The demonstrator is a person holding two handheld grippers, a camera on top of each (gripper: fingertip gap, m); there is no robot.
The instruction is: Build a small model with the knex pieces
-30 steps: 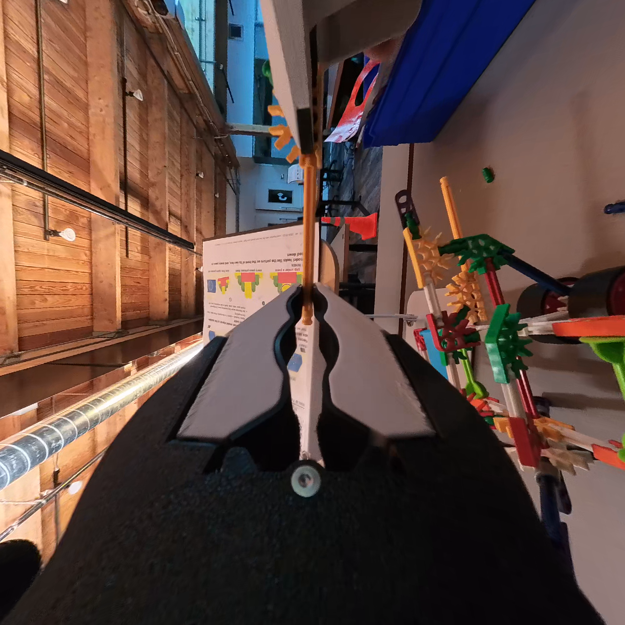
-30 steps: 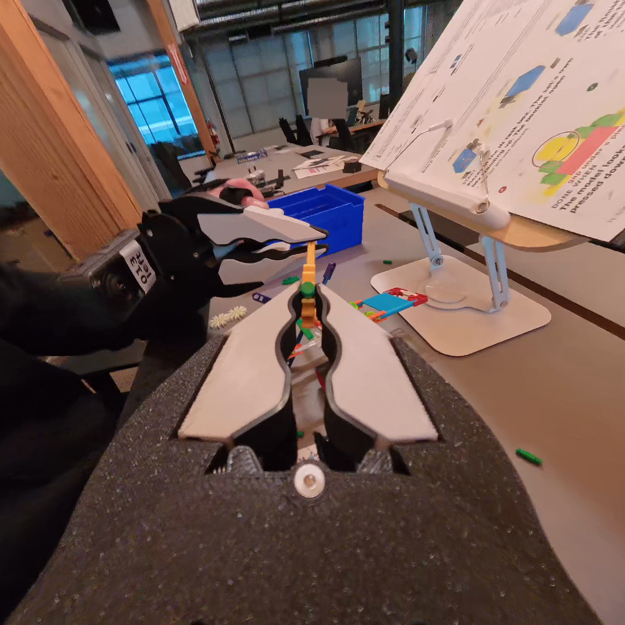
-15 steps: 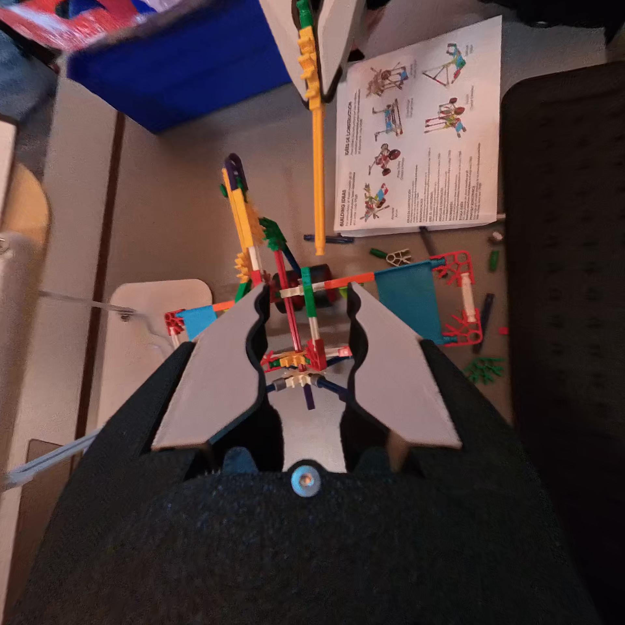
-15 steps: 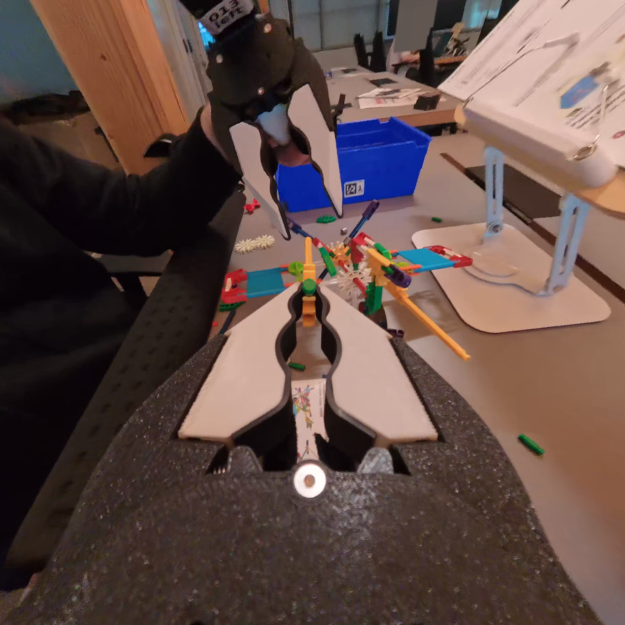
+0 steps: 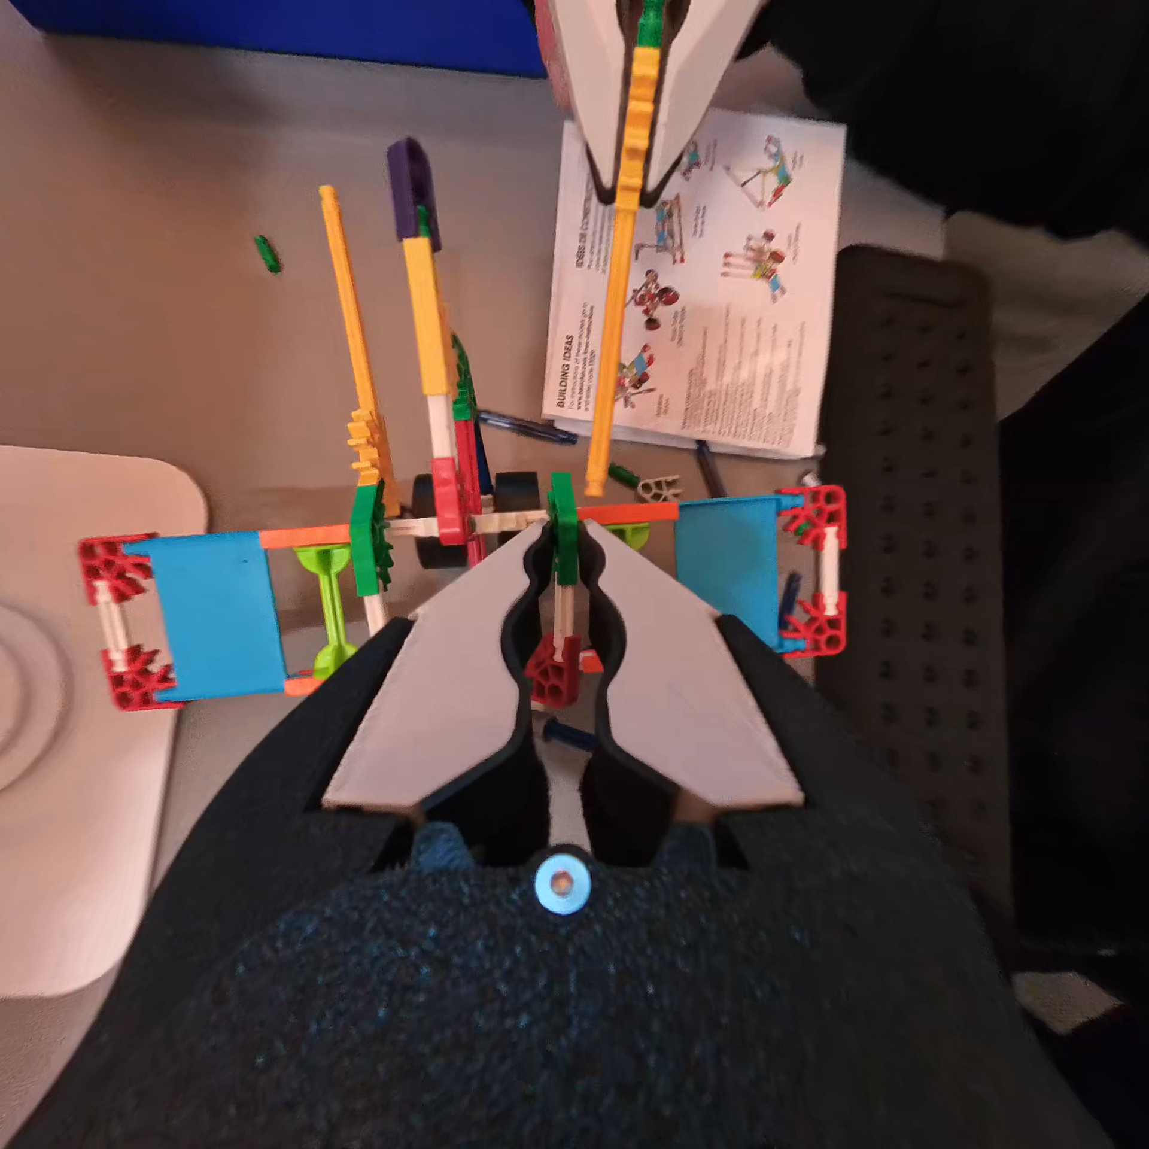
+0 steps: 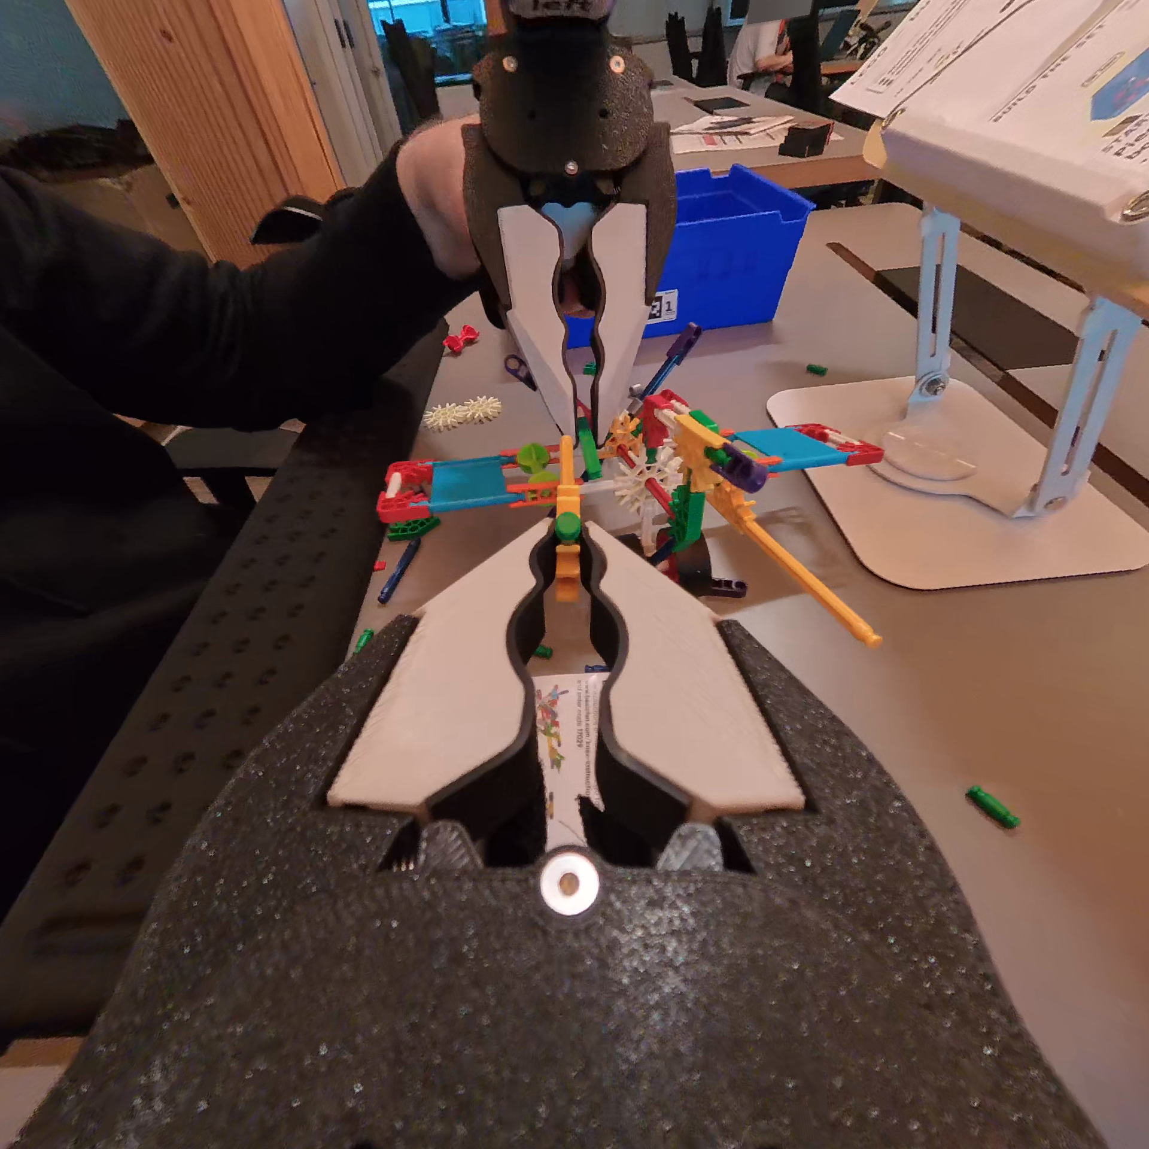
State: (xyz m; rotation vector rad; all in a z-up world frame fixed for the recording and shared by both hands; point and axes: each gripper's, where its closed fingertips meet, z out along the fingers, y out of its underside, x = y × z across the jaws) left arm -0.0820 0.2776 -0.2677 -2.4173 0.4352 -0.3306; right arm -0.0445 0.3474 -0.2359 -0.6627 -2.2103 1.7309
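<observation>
A colourful rod-and-connector model [image 5: 447, 510] with two blue panels [image 5: 214, 615] stands on the grey table; it also shows in the right wrist view [image 6: 653, 472]. My left gripper [image 5: 562, 525] points down at it, shut on a green connector [image 5: 562, 559] of the model. In the right wrist view, the left gripper [image 6: 581, 429] pinches that connector [image 6: 586, 444] from above. My right gripper [image 6: 567, 525] is shut on a yellow rod [image 6: 566, 460] with a yellow connector and a green piece. The rod [image 5: 612, 323] hangs from the right gripper [image 5: 628, 196], its tip just beside the green connector.
A blue bin [image 6: 727, 249] stands behind the model. A document stand's white base [image 6: 970, 497] is to the right. An instruction leaflet [image 5: 733, 311] lies under the rod. A black perforated strip [image 6: 249, 590] runs along the table's left edge. Loose green pieces [image 6: 992, 806] and white gears [image 6: 463, 411] lie about. The gap from one gripper's tips to the other's is roughly 9 centimeters.
My left gripper let go of the yellow rod, swung down over the model, opened, then closed on the green connector. My right gripper kept the rod and brought it closer to the model.
</observation>
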